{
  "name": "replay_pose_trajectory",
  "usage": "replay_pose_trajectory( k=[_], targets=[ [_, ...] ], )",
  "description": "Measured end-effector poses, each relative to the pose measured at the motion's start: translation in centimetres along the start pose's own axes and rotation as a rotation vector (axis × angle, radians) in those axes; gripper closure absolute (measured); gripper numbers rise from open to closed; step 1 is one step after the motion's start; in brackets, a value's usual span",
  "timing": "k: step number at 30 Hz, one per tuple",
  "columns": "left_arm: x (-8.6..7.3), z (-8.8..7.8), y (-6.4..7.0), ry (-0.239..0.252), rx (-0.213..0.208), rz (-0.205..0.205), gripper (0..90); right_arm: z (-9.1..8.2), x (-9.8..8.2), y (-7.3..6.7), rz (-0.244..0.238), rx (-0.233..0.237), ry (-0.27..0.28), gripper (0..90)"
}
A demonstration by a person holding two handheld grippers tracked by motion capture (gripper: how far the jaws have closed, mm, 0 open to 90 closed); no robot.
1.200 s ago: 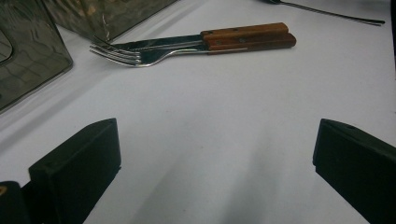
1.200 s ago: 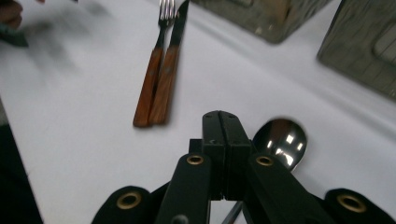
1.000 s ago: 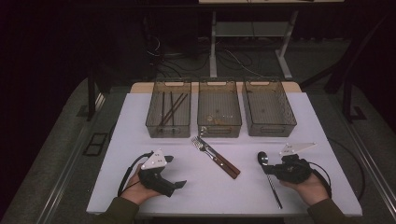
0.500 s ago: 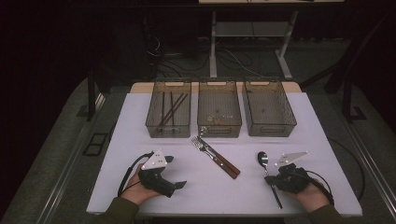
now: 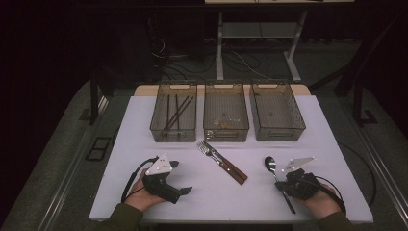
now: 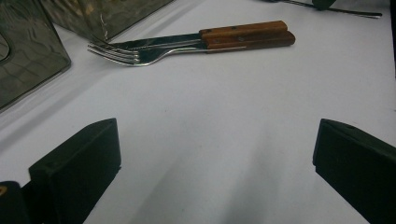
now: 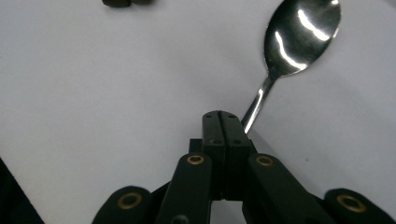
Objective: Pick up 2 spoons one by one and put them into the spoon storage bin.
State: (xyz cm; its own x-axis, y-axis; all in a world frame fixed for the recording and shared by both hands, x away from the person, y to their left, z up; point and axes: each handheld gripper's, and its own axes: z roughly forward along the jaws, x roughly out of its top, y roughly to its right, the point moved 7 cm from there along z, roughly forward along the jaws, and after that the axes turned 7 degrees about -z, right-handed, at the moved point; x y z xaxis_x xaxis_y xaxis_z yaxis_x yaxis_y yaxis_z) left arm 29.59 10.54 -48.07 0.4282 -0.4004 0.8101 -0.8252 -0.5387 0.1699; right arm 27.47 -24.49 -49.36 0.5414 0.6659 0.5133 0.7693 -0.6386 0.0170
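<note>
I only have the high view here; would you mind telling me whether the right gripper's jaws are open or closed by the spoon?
Observer: Closed. In the right gripper view the right gripper has its jaws pressed together, with the spoon handle running under their right edge.
Operator: Thank you. And the left one?
Observer: The left gripper is wide open over bare table.
Operator: What lies ahead of it?
Observer: The fork and a knife, wooden handles side by side.
</note>
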Motion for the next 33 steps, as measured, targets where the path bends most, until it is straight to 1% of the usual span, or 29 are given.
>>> replay_pose_trajectory(
  k=[3,6,8,9,10,11,12,13,14,18,21,22,23,24,26,27,30,33],
  targets=[
    [0.0,0.0,0.0,-0.001,-0.001,0.001,0.0,-0.1,-0.2,0.4,-0.002,-0.014,-0.003,89.7],
    [0.0,0.0,0.0,0.0,-0.001,0.002,0.0,-0.3,-0.4,0.6,0.017,-0.022,-0.004,89.7],
    [0.0,0.0,0.0,0.0,0.0,0.002,0.0,-0.4,-0.4,0.8,0.018,-0.03,-0.001,89.7],
    [0.0,0.0,0.0,0.002,0.0,0.0,0.0,-0.4,-0.5,1.0,0.013,-0.044,-0.003,89.7],
    [0.0,0.0,0.0,0.002,0.0,0.001,0.0,-0.6,-0.6,1.2,0.015,-0.074,-0.019,89.8],
    [0.0,0.0,0.0,-0.001,-0.001,0.001,0.0,-0.5,-0.9,1.6,0.0,-0.104,-0.046,89.8],
    [0.0,0.0,0.0,-0.002,-0.001,0.003,0.0,-0.6,-1.0,1.8,0.026,-0.079,-0.026,89.8],
    [0.0,0.1,0.0,-0.001,-0.002,0.003,0.0,-0.6,-1.1,2.1,0.047,-0.074,-0.021,89.8],
    [0.0,0.1,0.0,-0.003,-0.001,0.004,0.0,-0.7,-1.2,2.2,0.056,-0.074,-0.018,89.8],
    [0.0,0.1,0.0,-0.004,-0.001,0.004,0.0,-0.6,-0.9,2.3,0.064,-0.067,-0.004,89.7],
    [0.0,0.1,0.0,-0.005,0.0,0.002,0.0,-0.7,-0.3,2.5,0.093,-0.045,0.051,89.0],
    [0.0,0.1,0.0,-0.006,0.0,0.003,0.0,-0.8,0.0,2.7,0.105,-0.035,0.078,83.2],
    [0.0,0.1,0.0,-0.007,0.0,0.004,0.0,-0.9,0.3,2.9,0.131,-0.019,0.108,81.4],
    [0.0,0.1,0.0,-0.006,0.001,0.002,0.0,-0.9,0.6,3.1,0.144,-0.004,0.122,79.2],
    [0.0,0.1,0.0,-0.005,0.002,0.0,0.0,-0.8,1.2,3.5,0.159,0.01,0.162,72.0],
    [0.0,0.1,0.0,-0.004,0.002,-0.002,0.0,-0.7,1.5,3.7,0.168,0.014,0.171,68.9],
    [0.0,0.1,-0.1,-0.005,0.002,-0.002,0.0,-0.1,2.2,4.4,0.17,0.009,0.183,60.7],
    [0.0,0.1,0.0,-0.007,0.002,-0.001,0.0,0.7,2.8,5.0,0.182,0.012,0.185,56.8]
  ],
)
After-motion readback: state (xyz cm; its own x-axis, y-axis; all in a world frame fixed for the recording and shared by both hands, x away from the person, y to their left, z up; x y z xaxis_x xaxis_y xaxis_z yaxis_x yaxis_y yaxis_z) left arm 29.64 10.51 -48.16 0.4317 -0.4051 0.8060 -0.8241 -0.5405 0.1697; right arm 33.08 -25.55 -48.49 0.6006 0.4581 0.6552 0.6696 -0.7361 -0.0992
